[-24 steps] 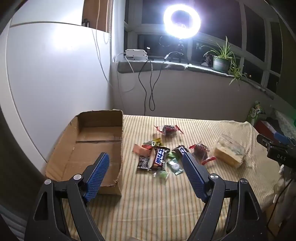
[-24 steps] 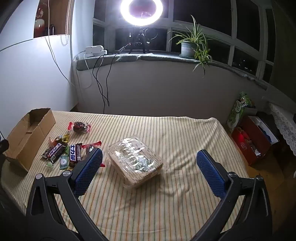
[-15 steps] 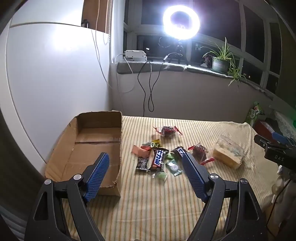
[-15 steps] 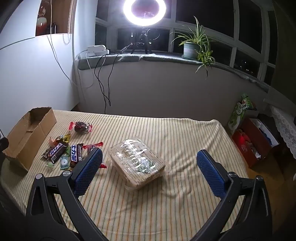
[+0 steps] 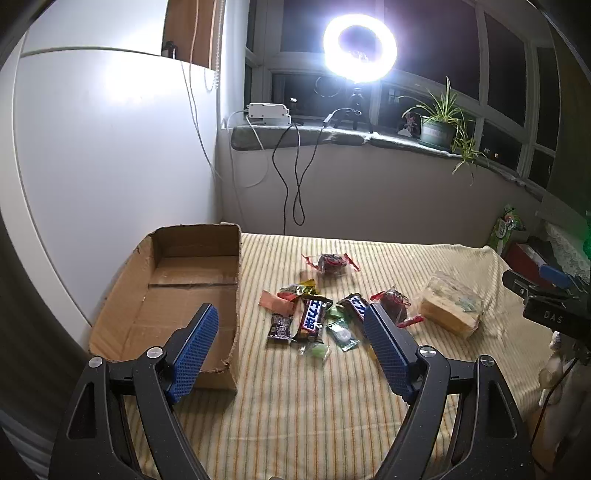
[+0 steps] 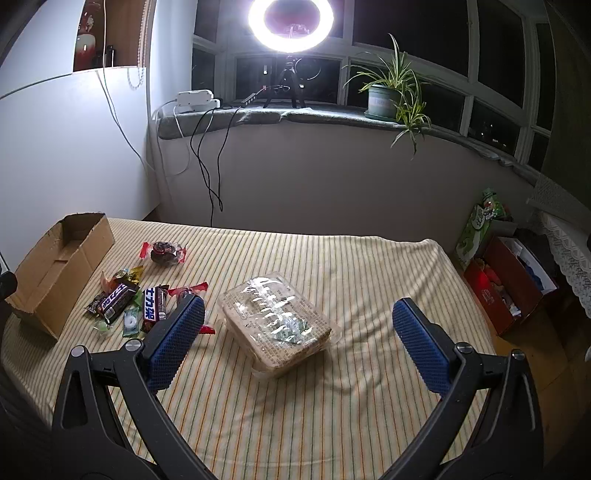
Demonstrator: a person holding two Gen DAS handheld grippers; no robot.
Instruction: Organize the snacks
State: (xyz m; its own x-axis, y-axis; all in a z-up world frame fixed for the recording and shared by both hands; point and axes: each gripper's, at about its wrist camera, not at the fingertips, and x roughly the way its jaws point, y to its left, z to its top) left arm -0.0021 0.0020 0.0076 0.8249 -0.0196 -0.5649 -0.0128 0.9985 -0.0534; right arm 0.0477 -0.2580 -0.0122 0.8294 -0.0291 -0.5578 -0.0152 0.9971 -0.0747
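An open, empty cardboard box lies at the left of the striped table; it also shows in the right wrist view. Several small wrapped snacks lie beside it: a Snickers bar, a second bar, a dark round cake, and green candies. A clear pack of crackers lies right of them. My left gripper is open and empty above the small snacks. My right gripper is open and empty, hovering over the cracker pack.
A striped cloth covers the table. A white wall panel stands left of the box. A windowsill holds a ring light, cables and a potted plant. A red box sits on the floor at right.
Both grippers have drifted slightly back and up, so the snacks and box sit a little lower and smaller in view. Nothing on the table has moved.
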